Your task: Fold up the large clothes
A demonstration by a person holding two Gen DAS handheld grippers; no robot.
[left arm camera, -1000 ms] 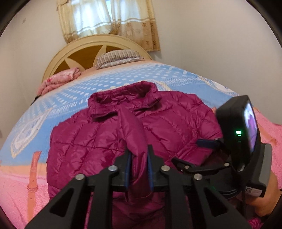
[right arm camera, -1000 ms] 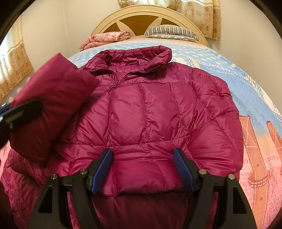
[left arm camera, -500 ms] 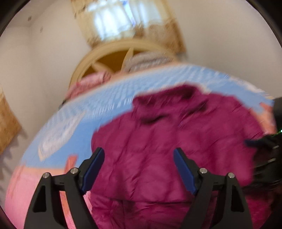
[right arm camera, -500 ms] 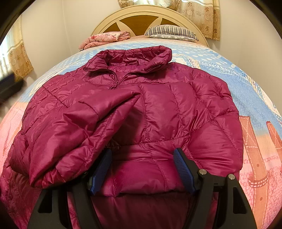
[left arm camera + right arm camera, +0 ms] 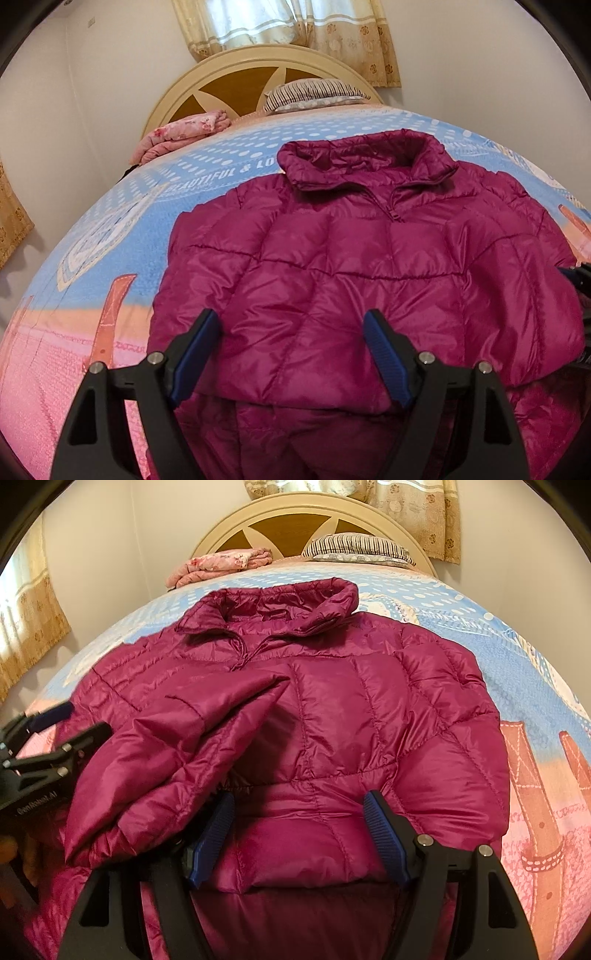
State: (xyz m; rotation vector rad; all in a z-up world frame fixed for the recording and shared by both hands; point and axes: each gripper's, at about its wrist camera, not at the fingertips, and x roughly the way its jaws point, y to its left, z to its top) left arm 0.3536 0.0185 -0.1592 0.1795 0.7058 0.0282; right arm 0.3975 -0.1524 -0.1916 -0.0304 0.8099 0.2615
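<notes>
Where the bedspread (image 5: 110, 229) shows at 9 o'clock, the left gripper (image 5: 291, 354) hangs over the jacket (image 5: 351, 266), jaws just opened wide, nothing pinched. Jacket lies flat mid-bed, collar toward 12 o'clock, one sleeve (image 5: 177, 749) folded across its front. Right gripper (image 5: 299, 834) at 6 o'clock in its own view, jaws wide, pads over the fabric, gripping nothing.

The left gripper (image 5: 291, 350) has let go of the jacket's sleeve (image 5: 177, 753); its jaws have just been opening and hold nothing. The sleeve now lies folded across the jacket (image 5: 369, 266).
</notes>
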